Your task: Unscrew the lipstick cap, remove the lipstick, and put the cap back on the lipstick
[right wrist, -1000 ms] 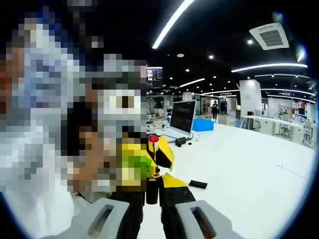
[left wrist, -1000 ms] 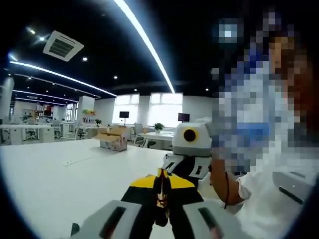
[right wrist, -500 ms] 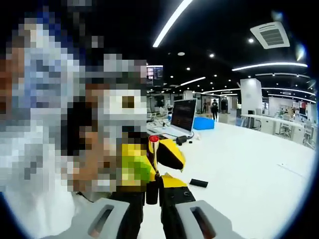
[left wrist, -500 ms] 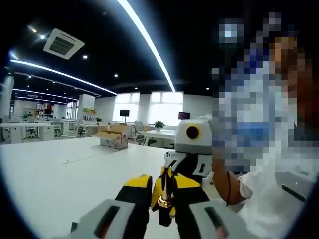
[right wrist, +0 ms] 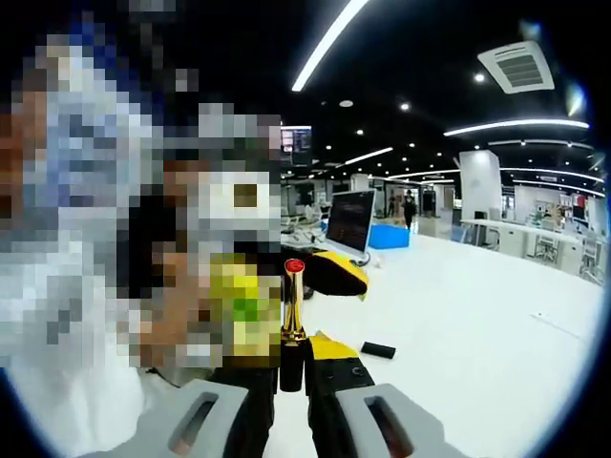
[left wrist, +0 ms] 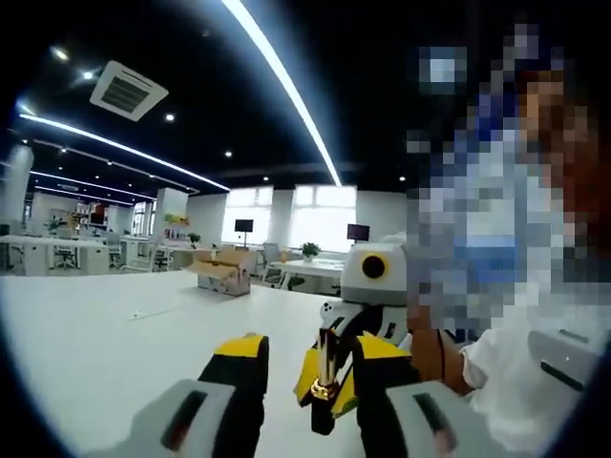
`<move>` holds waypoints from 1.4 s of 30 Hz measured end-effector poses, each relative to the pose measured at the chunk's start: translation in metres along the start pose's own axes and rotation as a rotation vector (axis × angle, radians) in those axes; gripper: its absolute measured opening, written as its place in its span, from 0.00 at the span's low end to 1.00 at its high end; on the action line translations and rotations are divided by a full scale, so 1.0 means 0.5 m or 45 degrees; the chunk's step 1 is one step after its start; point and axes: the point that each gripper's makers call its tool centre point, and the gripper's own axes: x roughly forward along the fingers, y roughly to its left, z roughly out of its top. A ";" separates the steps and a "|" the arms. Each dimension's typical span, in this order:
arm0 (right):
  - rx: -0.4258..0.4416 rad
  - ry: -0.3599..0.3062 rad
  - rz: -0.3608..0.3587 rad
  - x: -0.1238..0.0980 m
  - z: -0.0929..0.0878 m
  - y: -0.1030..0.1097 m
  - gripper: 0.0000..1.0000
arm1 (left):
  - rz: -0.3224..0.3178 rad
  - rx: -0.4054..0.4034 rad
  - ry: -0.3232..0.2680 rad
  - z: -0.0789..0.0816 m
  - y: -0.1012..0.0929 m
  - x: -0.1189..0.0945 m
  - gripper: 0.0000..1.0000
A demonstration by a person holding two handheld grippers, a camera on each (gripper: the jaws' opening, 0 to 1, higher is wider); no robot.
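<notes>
Standing upright between the jaws of the right gripper (right wrist: 294,367), the lipstick (right wrist: 293,310) is bare: gold stem, red tip on top, black base pinched tight at the jaw tips. So the cap is off and the stick is exposed; what remains, as I judge it, is getting the cap back on.

Just beyond it, the left gripper (left wrist: 304,367) has its yellow-and-black jaws spread wide apart, one to each side of the stick and clear of it. In the left gripper view the lipstick (left wrist: 327,367) stands nearer that gripper's right-hand jaw.

I cannot find the cap; it may sit inside a jaw, but the fisheye blur hides that.

No brand or lettering can be read on the lipstick or either gripper.

Past both lies a white table (right wrist: 477,315) with a small dark object (right wrist: 379,350) on it.
</notes>
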 end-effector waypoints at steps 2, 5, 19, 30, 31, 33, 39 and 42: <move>-0.001 0.000 -0.003 -0.002 0.000 -0.002 0.10 | 0.008 -0.005 -0.005 0.003 0.003 -0.001 0.47; -0.002 -0.001 -0.006 -0.004 0.001 -0.003 0.10 | 0.006 -0.005 0.000 0.002 0.002 -0.001 0.53; -0.014 -0.010 -0.021 -0.017 0.007 -0.006 0.10 | -0.005 0.001 0.073 -0.020 -0.005 0.005 0.74; -0.003 -0.030 -0.038 -0.024 0.015 -0.013 0.10 | 0.027 -0.044 0.110 -0.034 0.008 0.011 0.92; -0.003 -0.032 -0.038 -0.024 0.015 -0.013 0.10 | 0.028 -0.043 0.113 -0.036 0.008 0.011 0.93; -0.004 -0.035 -0.040 -0.025 0.017 -0.014 0.10 | 0.025 -0.042 0.124 -0.040 0.009 0.012 0.93; -0.003 -0.044 -0.046 -0.028 0.021 -0.016 0.10 | 0.014 -0.033 0.148 -0.048 0.007 0.016 0.92; -0.003 -0.046 -0.047 -0.029 0.022 -0.016 0.10 | 0.007 -0.028 0.155 -0.051 0.005 0.017 0.91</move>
